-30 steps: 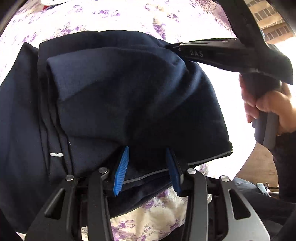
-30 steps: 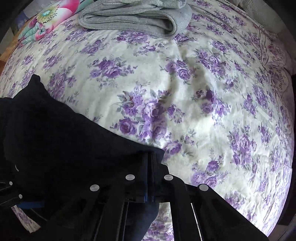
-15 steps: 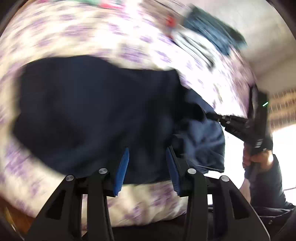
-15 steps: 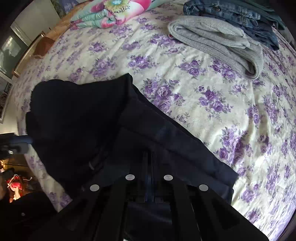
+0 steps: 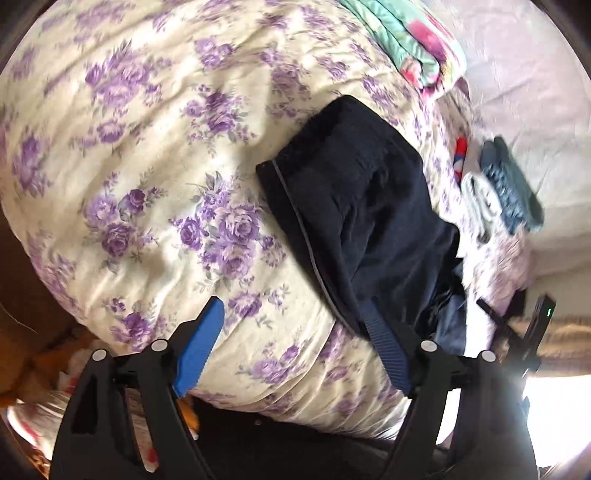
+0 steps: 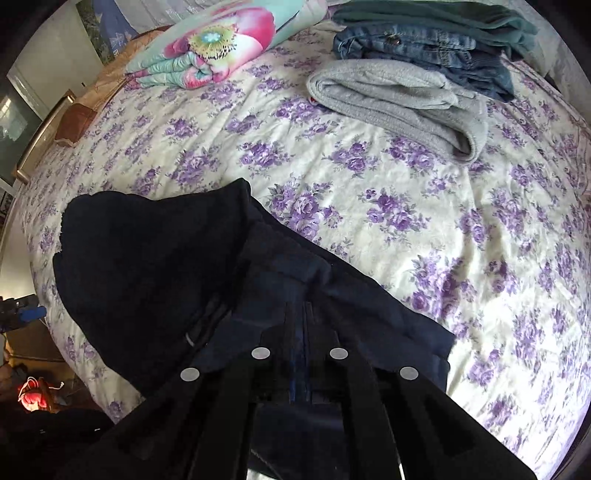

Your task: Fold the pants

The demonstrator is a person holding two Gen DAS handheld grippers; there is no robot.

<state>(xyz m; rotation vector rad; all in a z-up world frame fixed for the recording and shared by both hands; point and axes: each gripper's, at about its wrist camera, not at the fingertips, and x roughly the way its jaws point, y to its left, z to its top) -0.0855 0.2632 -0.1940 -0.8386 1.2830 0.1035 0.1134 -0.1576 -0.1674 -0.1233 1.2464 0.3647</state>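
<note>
pants [image 5: 354, 206]: dark navy, heaped in a rough fold on the floral bedspread [image 5: 147, 166], near the bed's edge; in the right wrist view [image 6: 155, 266] the bundle fills the lower left.
handling: judged soft, limp, light to medium; thick layers, will sag and slide open if lifted by 1 point. Not fragile.
where to grip: judged best at the piped seam edge [image 5: 295, 221] or a hem corner, taking all layers at once; 2 grips well apart to keep the fold flat.
left gripper [image 5: 295, 350]: released, jaws have just been opening; bare bedspread between the blue pads [image 5: 199, 350], pants just beside the right finger, not pinched.
right gripper [image 6: 299, 332]: clenched on a dark fold of the pants; cloth bunches up around the fingers.
containers: none in view.
other piles: folded grey garment [image 6: 399, 99], jeans [image 6: 424, 51] and a green piece [image 6: 443, 18] at the far side, well apart from the pants; flowered quilt [image 6: 214, 48] folded near the head of the bed.
risk: judged that a 1-handed pull skews the fold.
</note>
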